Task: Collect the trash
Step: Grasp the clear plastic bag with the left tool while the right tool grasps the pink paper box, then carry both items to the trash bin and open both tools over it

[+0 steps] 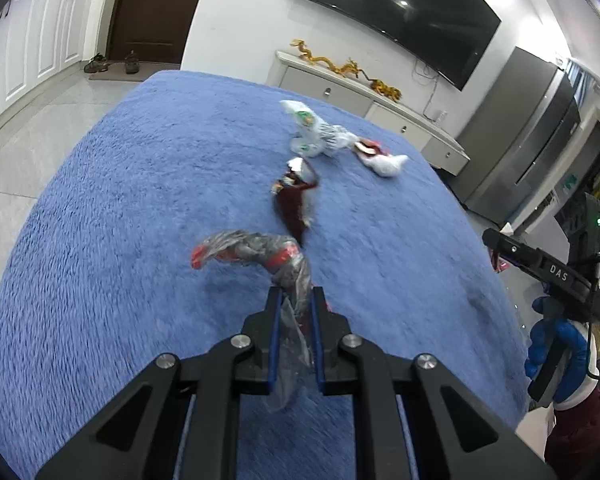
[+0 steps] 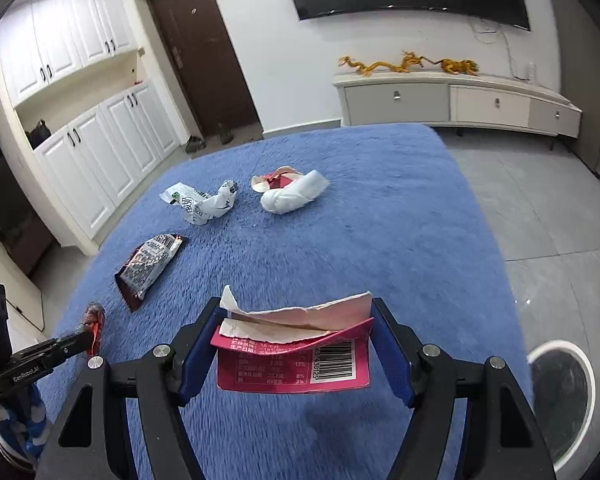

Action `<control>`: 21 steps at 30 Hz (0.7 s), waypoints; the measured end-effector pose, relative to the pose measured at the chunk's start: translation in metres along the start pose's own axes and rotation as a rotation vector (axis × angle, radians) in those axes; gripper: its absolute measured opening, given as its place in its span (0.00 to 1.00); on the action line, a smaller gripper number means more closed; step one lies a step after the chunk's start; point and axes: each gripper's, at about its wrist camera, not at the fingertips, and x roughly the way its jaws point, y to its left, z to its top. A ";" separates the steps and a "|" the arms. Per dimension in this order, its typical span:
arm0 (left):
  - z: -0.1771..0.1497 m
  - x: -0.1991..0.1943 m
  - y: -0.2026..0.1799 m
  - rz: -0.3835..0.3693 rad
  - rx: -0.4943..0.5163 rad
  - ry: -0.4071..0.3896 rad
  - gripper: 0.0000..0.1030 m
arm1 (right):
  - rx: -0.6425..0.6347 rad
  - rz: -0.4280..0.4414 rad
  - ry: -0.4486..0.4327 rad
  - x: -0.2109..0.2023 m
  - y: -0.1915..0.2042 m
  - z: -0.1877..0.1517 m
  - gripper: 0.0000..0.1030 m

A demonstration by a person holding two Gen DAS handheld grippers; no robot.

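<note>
Left gripper [image 1: 296,294] fingers clamped on clear plastic wrapper [image 1: 256,254]; right gripper [image 2: 296,312] fingers clamped on torn pink carton [image 2: 296,354].

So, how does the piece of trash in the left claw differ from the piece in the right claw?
The clear plastic wrapper in the left claw is crumpled, see-through film with red patches; the pink carton piece in the right claw is flat, stiff, opaque card with a barcode. The wrapper is pinched between nearly closed jaws, while the carton piece spans wide jaws. The wrapper twists and dangles; the carton piece keeps its shape. Both are gripped above the blue rug.
</note>
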 end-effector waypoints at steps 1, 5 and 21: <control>-0.001 -0.005 -0.006 -0.010 0.009 -0.003 0.12 | 0.008 -0.001 -0.009 -0.007 -0.003 -0.003 0.68; -0.001 -0.022 -0.026 -0.033 0.051 -0.022 0.12 | 0.044 -0.015 -0.049 -0.034 -0.009 -0.011 0.68; 0.014 -0.001 -0.177 -0.148 0.362 0.045 0.12 | 0.307 -0.124 -0.253 -0.120 -0.123 -0.050 0.68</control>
